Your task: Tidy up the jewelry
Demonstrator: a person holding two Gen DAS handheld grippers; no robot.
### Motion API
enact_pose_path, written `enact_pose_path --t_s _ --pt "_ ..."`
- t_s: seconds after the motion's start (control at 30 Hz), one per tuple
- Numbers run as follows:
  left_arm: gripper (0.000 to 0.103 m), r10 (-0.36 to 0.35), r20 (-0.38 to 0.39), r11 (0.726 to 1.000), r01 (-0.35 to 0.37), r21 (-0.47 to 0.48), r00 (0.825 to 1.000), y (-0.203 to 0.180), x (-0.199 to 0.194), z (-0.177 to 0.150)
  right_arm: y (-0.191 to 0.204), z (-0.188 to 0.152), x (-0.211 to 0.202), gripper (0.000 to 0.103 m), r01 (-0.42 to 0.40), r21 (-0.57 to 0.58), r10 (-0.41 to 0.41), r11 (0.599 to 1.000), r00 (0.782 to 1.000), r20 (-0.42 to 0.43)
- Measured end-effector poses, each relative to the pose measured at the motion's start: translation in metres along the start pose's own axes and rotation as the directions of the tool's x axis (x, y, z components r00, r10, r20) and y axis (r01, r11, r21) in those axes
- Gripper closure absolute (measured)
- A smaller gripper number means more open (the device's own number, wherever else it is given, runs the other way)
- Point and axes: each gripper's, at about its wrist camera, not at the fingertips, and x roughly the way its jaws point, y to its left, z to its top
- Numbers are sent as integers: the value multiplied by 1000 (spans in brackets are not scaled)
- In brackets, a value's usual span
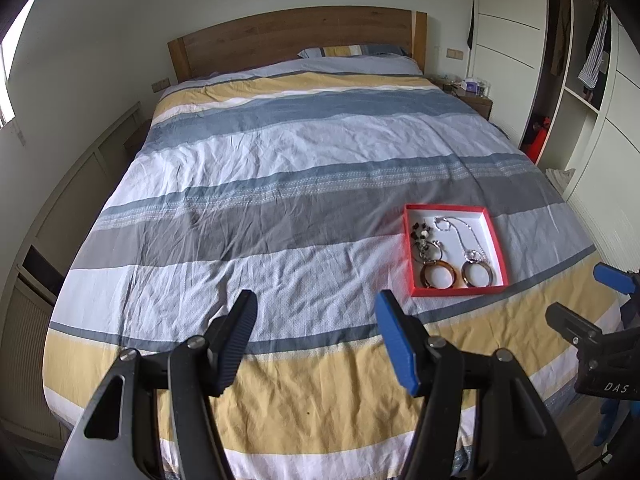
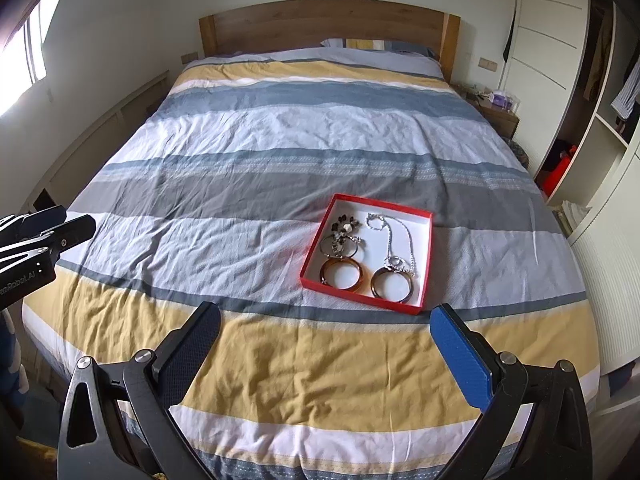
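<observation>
Resting near the foot of the striped duvet, the red tray holds two amber bangles, a silver chain and beaded pieces, so the sorting looks largely done. The left gripper and right gripper hover spread and empty.

Both cameras looked from the foot of the bed toward the headboard, tilted downward along their own fingers; the left wrist view stood further left, so the red tray lay right of centre; the right wrist view sat nearer it, the tray almost centred; each glimpsed the other gripper at its edge.
</observation>
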Motion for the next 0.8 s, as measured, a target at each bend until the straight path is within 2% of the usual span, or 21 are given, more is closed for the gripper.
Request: enact_pose_path --t_s 0.8 --pt "44 -4 -32 1000 5 13 999 6 10 -14 6 -9 3 0 12 11 -12 1000 999 -31"
